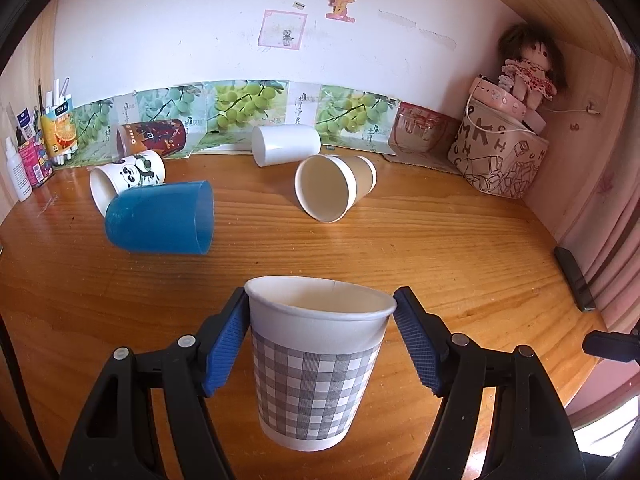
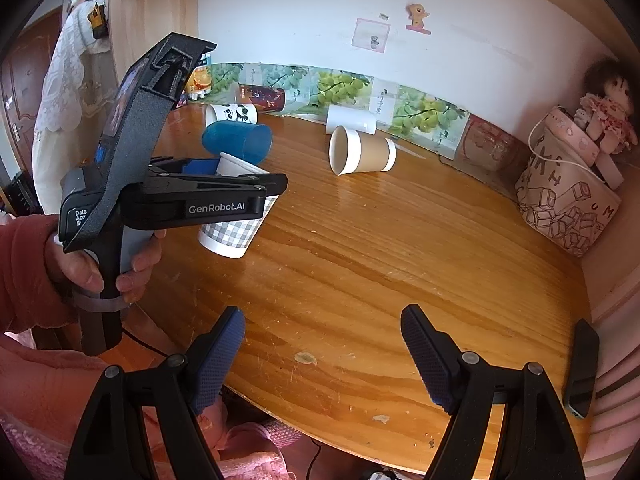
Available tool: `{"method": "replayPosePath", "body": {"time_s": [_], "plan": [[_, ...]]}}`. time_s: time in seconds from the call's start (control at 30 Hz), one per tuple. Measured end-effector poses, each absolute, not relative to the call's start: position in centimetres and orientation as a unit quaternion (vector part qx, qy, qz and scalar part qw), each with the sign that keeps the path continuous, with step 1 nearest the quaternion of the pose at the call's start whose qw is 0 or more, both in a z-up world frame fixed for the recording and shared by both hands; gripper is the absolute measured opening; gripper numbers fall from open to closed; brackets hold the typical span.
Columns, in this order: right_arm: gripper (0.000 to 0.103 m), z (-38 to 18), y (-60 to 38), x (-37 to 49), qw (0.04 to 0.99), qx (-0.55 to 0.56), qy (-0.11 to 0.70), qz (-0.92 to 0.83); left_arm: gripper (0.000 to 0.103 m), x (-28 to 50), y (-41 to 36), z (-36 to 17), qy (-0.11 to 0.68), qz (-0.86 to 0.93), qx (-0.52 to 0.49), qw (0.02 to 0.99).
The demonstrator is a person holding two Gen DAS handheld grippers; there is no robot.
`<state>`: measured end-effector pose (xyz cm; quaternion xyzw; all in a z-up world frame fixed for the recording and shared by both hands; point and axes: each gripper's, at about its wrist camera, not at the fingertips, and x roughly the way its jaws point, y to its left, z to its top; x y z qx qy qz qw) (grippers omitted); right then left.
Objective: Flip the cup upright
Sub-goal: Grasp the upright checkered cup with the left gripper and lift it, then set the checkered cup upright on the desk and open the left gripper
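Between left hand-held gripper (image 1: 320, 312) pads, checked cup (image 1: 316, 364) stands upright.

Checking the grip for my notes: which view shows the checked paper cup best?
The left wrist view: the checked paper cup fills the foreground, mouth up, between the left hand-held gripper fingers. In the right wrist view the same cup is smaller and partly hidden behind that gripper's black body, with only its rim and lower half showing.
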<state>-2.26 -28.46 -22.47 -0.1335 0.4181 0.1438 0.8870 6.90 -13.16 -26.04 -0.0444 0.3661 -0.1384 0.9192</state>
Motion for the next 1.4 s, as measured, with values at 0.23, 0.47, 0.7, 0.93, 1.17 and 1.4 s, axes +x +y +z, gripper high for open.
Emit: {"method": "replayPosePath", "body": {"time_s": [0.23,0.47,0.7,0.93,1.17,1.4], "plan": [[0.081,-22.5,-28.4,-2.6,0.887,-0.133,0.418,0.141,0.076,6.7,-13.1,-25.5,0.359,-0.136,-0.044,0.922],[0.081,-22.5,-28.5,-3.0,0.888,-0.134,0.416,0.14,0.076,6.8,-13.1,-25.3,0.358,-0.133,-0.045,0.923],[0.081,-22.3,-28.8,-3.1,0.891,-0.128,0.414,0.134,0.076,6.2,-13.6,-25.2,0.364,-0.143,-0.033,0.92],[0.081,-22.4,-28.8,-3.1,0.891,-0.12,0.417,0.138,0.085,5.5,-13.8,-25.3,0.379,-0.141,-0.034,0.914],[0.081,-22.5,-28.8,-2.9,0.89,-0.111,0.417,0.144,0.087,4.9,-13.2,-24.9,0.389,-0.131,-0.034,0.911],[0.081,-21.7,-29.3,-2.1,0.9,-0.073,0.405,0.146,0.087,4.4,-12.5,-23.4,0.4,-0.115,-0.026,0.909]]}}
